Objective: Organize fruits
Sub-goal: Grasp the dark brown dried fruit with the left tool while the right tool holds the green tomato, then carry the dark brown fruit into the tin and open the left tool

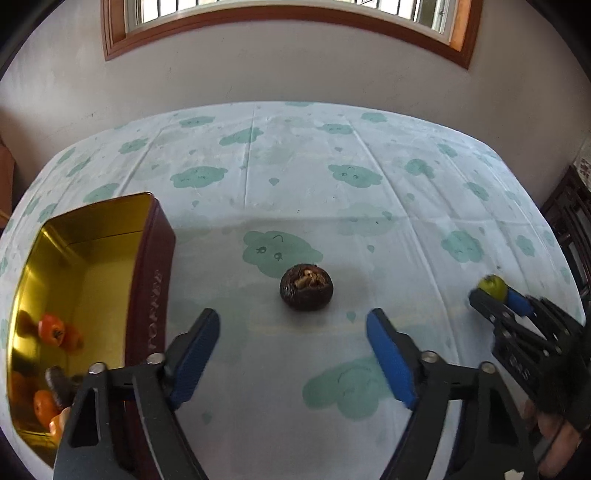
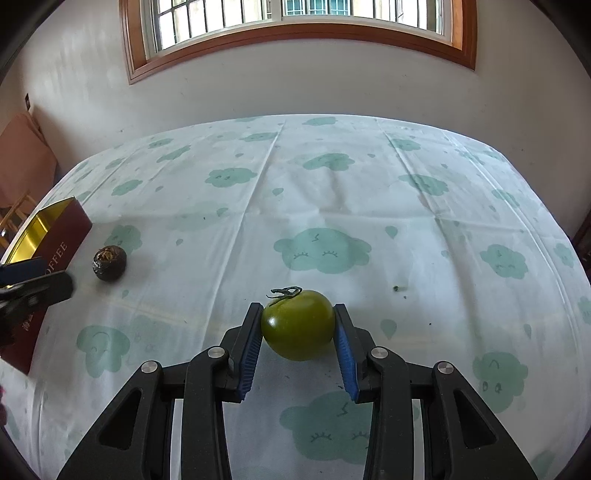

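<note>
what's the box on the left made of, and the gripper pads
The box looks like metal tin: its gold inside is glossy and mirrors the orange fruits in it; the outside is matte maroon with printed lettering. The left gripper pads look like blue ribbed rubber or plastic; which one is unclear.

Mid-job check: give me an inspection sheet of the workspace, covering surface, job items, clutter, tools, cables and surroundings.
Surface: table under a cloud-print cloth, creased.
Job's things: green tomato in the right tool; dark wrinkled fruit loose on the cloth; open tin at left, holding orange fruits and a dark one.
Clutter: small green crumb on the cloth.
Grippers: left tool open, short of the dark fruit; right shut on the tomato.
Cables: nothing seen.
Surroundings: white wall, wood-framed window.
</note>
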`<state>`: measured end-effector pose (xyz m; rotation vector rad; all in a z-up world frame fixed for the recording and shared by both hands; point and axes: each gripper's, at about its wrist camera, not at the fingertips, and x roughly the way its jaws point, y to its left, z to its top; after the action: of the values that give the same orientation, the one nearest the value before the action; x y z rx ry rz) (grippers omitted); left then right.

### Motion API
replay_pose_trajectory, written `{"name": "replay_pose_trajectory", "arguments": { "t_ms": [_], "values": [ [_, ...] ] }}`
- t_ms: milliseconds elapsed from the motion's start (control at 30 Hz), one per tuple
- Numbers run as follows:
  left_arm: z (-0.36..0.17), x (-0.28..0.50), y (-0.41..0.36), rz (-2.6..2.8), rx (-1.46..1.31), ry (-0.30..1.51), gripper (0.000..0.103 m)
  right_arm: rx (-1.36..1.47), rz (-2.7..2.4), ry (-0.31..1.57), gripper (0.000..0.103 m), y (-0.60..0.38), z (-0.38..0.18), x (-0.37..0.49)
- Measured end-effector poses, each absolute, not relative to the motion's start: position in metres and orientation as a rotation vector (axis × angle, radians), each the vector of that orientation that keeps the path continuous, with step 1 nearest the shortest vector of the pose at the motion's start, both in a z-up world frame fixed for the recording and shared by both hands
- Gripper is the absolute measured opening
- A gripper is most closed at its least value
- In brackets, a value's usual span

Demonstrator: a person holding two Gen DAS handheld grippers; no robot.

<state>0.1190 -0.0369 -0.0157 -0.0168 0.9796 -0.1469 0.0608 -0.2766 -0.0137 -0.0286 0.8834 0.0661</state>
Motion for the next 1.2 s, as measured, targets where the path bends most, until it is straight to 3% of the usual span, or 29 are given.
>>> {"name": "replay_pose_trajectory", "arguments": {
  "t_ms": [200, 567, 1200],
  "values": [
    [-0.029, 0.137, -0.048, -0.152, 0.0, 1.0, 0.065, -0.021, 0.074, 0.888, 0.039, -0.277, -0.015, 0.061],
    [-0.042, 0.149, -0.048, -0.154, -0.013, 1.016, 0.034, -0.021, 0.083, 0.905, 0.039, -0.274, -0.018, 0.064],
    [-0.038, 0.106, -0.042, -0.16, -0.007, 1.031, 0.033, -0.045, 0.073, 0.907, 0.039, -0.271, -0.019, 0.064]
  ]
}}
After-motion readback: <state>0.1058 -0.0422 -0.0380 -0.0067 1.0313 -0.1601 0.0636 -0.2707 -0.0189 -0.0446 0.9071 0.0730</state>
